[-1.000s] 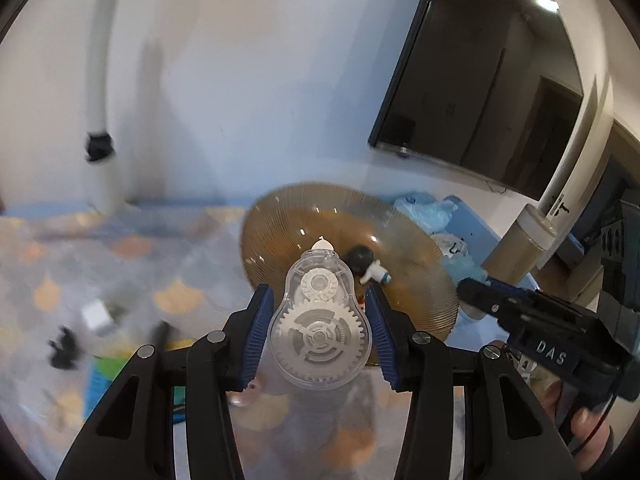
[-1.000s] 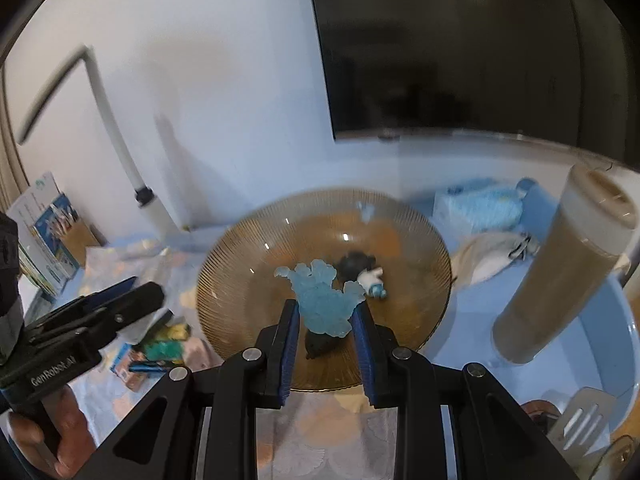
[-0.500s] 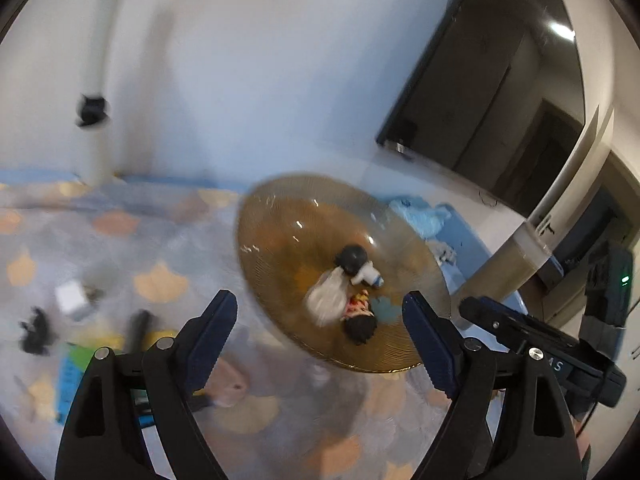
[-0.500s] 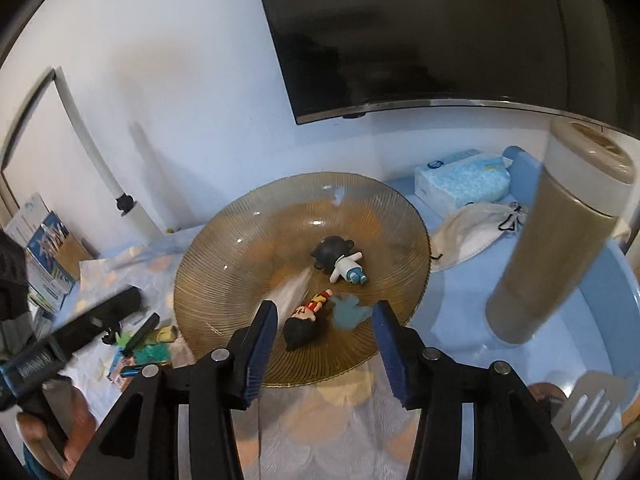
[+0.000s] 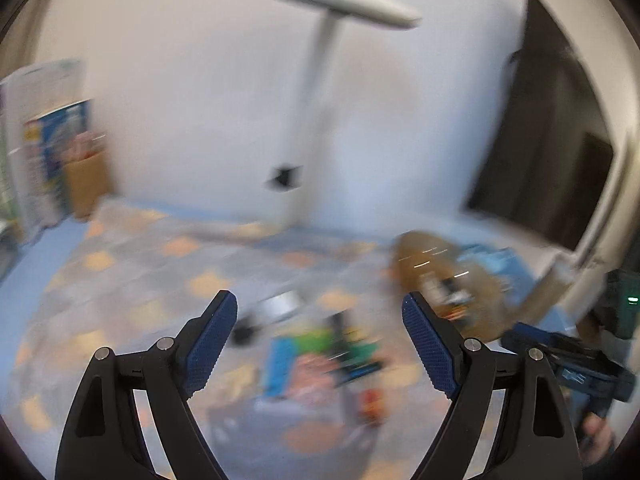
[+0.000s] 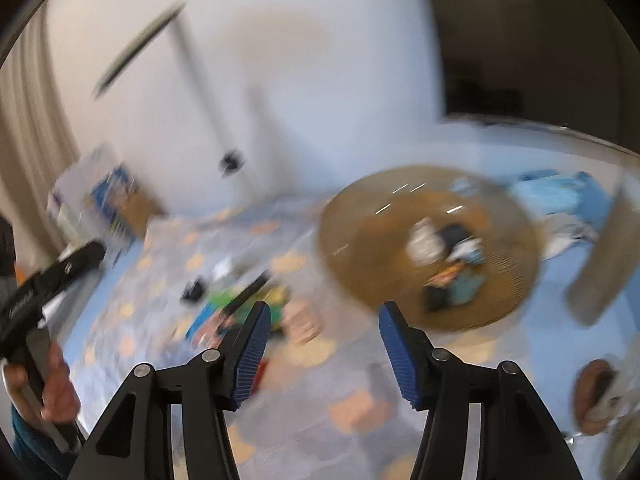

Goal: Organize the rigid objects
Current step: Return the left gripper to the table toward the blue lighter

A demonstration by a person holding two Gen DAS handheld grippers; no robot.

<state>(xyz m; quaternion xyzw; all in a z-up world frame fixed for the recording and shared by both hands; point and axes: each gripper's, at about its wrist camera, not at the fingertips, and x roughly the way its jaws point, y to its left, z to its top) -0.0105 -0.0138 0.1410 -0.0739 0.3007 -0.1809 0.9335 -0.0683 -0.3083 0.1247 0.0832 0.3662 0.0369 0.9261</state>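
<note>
Nearest, the left gripper [image 5: 319, 338] and right gripper [image 6: 322, 342] both gape wide and empty, apparently freed to fetch more; just beyond them, low centre, the blurred loose pile [image 6: 244, 306] waits on the patterned cloth [image 6: 160, 276]; farther right, the amber plate [image 6: 430, 248] holds small toys [image 6: 448, 260], seemingly the collecting spot.

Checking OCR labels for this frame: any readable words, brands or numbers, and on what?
None can be read.
Left claw body: white lettering, too blurred.
Right claw body: pale marking, too blurred.
Printed booklets by the wall: print smeared, unreadable.
Colourful packets on the table: unreadable.
</note>
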